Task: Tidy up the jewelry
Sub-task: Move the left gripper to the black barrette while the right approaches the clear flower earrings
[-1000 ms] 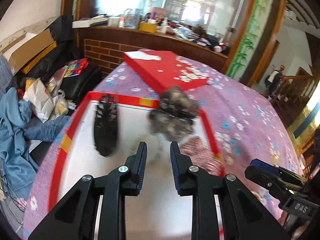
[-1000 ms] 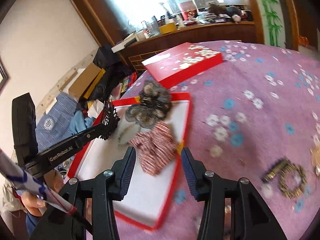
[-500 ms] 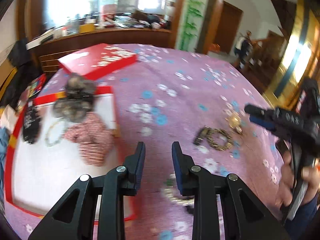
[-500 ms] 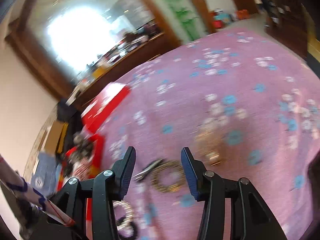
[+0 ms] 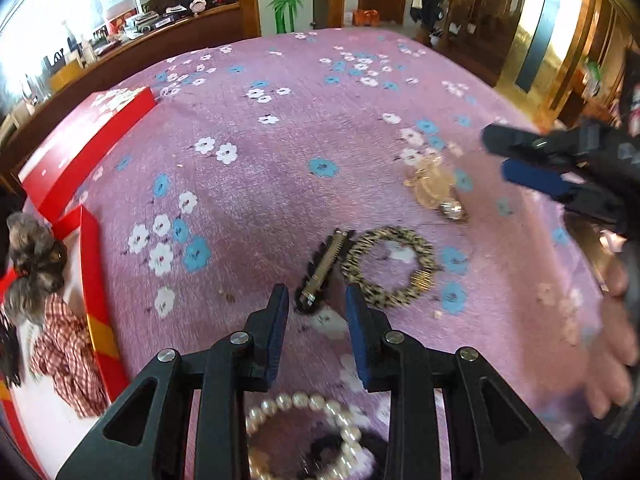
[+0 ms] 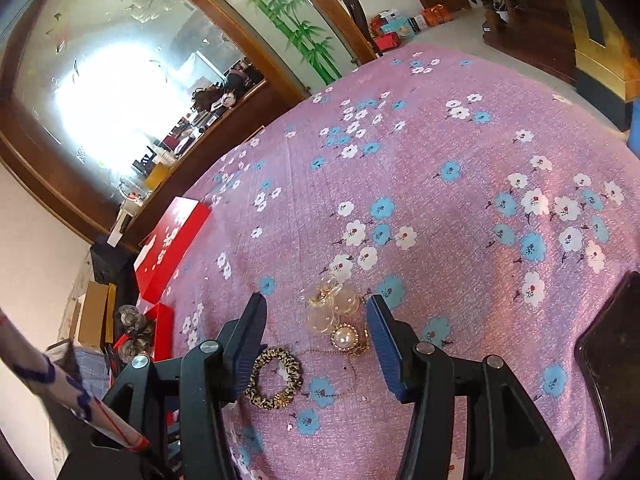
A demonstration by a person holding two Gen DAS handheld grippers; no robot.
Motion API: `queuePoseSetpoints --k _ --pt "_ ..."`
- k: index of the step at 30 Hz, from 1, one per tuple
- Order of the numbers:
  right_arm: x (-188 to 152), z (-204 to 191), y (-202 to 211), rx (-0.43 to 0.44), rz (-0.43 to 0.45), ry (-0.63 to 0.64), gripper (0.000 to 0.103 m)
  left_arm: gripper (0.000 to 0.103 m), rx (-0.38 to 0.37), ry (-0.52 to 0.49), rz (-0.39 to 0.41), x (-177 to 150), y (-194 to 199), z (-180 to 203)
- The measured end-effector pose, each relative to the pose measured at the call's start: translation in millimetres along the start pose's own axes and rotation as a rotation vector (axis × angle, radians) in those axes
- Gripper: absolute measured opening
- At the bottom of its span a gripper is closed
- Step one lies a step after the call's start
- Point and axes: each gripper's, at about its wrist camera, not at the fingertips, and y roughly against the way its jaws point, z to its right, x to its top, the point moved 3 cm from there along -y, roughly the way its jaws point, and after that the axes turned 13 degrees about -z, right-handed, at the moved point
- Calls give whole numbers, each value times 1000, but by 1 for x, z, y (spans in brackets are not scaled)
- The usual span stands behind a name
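While the right claw opens over the pearl brooch, empty, its thin chain could snag the leopard hair tie.

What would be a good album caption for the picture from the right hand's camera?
Right claw, opening and empty, hovers over a clear-bead and pearl piece on the flowered purple cloth.

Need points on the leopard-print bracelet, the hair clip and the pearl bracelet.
leopard-print bracelet [image 5: 390, 266]: left wrist view, on its left band.
hair clip [image 5: 322, 268]: left wrist view, mid metal bar.
pearl bracelet [image 5: 304, 402]: left wrist view, top arc of beads.
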Motion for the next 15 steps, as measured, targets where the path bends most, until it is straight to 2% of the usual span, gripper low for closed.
queuePoseSetpoints --k 2,4,5,8,11,15 --pt "-1 2 1 7 1 -4 56 27 24 -2 -5 4 -10 -1" --pt "-1 2 1 12 -1 -3 56 21 23 -3 -18 5 -20 -1" --pt "-1 2 0 14 -3 -3 56 17 34 -7 14 5 -19 0" --pt "-1 3 -1 8 0 -7 56 15 47 17 62 3 -18 -1" --pt "1 5 -8 -19 -14 0 56 11 24 49 120 2 -14 -6" --pt "1 6 -19 -56 -31 20 56 11 -19 92 196 4 6 -17"
